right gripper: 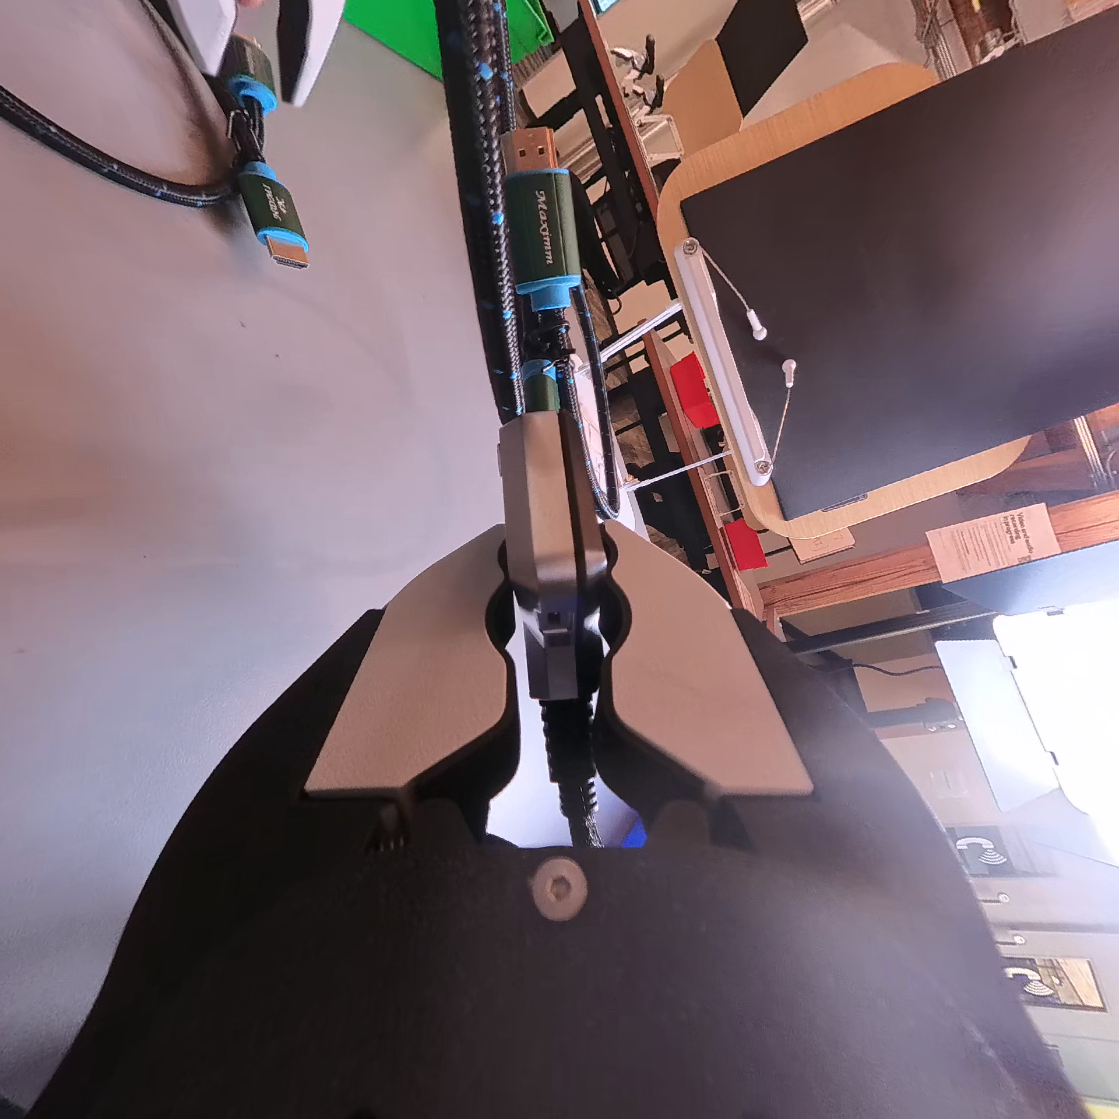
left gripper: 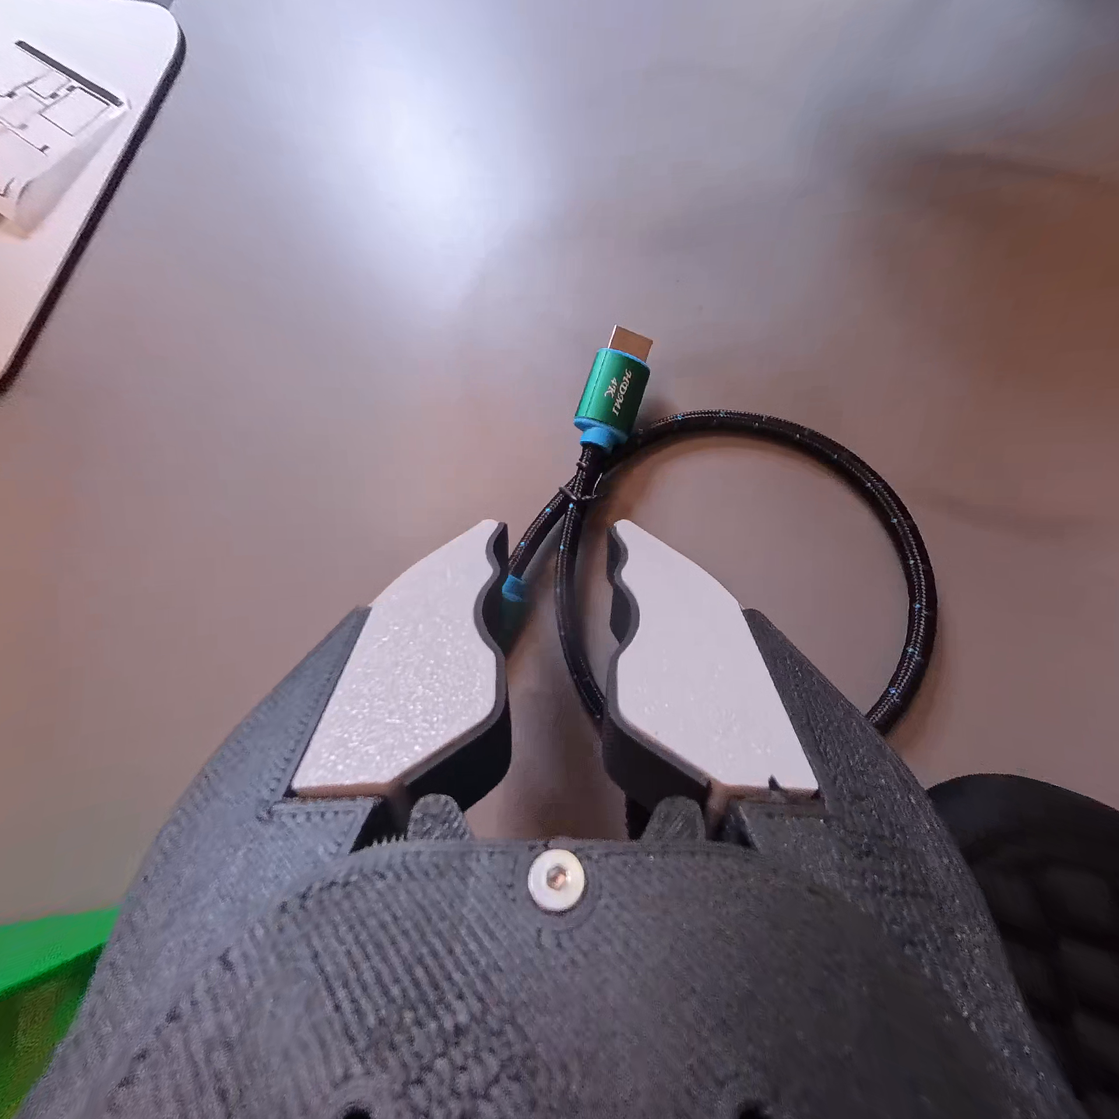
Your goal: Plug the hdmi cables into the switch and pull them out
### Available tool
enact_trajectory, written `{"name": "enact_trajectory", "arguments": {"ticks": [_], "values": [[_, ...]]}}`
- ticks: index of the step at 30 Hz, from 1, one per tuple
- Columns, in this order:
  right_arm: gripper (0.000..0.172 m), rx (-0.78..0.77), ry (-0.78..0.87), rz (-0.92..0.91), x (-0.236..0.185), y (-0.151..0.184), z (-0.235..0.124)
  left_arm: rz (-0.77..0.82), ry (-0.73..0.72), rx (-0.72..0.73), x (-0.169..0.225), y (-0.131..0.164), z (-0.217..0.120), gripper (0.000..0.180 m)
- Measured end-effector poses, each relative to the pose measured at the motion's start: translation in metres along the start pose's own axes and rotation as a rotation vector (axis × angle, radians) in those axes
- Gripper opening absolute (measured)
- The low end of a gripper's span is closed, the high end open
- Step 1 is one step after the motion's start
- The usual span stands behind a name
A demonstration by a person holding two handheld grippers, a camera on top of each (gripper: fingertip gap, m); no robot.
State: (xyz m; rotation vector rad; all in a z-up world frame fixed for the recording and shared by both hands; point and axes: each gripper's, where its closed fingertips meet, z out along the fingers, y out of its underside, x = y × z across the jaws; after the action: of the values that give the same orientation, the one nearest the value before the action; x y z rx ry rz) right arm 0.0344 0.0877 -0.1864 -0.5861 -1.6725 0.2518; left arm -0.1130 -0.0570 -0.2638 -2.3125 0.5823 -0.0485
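In the left wrist view a short black braided cable (left gripper: 848,484) lies coiled in a loop on the table (left gripper: 272,393). One green plug (left gripper: 611,387) points away. The other green plug (left gripper: 511,596) lies between my fingers, next to the left pad. My left gripper (left gripper: 555,536) is open around it and does not press on it. It also shows in the right wrist view (right gripper: 260,66), astride that plug. My right gripper (right gripper: 554,539) is shut on a grey metal adapter block (right gripper: 536,496). A green plug (right gripper: 539,387) sits in the block's far end. A second green plug (right gripper: 539,230) and braided cables (right gripper: 484,181) hang beyond it.
A white device (left gripper: 60,151) lies at the table's far left, a green object (left gripper: 36,950) at the near left, and a black object (left gripper: 1029,908) at the near right. Beyond the table edge in the right wrist view are a black wood-rimmed board (right gripper: 908,272), red blocks (right gripper: 690,387) and shelves. My right fingertips sit around 25 cm from my left ones.
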Motion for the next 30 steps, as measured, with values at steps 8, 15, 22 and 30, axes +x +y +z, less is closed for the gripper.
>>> {"name": "enact_trajectory", "arguments": {"ticks": [8,15,22,30], "values": [[0.024,-0.002,-0.003,0.005,0.0,0.001,0.0,-0.003,-0.023,-0.017,-0.004,0.004,0.003,0.031],[0.024,0.001,0.002,0.005,0.0,0.0,-0.001,0.0,-0.031,-0.031,-0.005,0.006,0.006,0.031],[0.024,0.003,-0.001,0.003,0.0,0.0,0.0,-0.011,-0.094,0.023,-0.017,-0.002,-0.002,0.028],[0.024,-0.001,-0.009,-0.004,-0.003,0.001,0.002,-0.01,-0.08,0.01,-0.018,-0.002,0.002,0.034]]}}
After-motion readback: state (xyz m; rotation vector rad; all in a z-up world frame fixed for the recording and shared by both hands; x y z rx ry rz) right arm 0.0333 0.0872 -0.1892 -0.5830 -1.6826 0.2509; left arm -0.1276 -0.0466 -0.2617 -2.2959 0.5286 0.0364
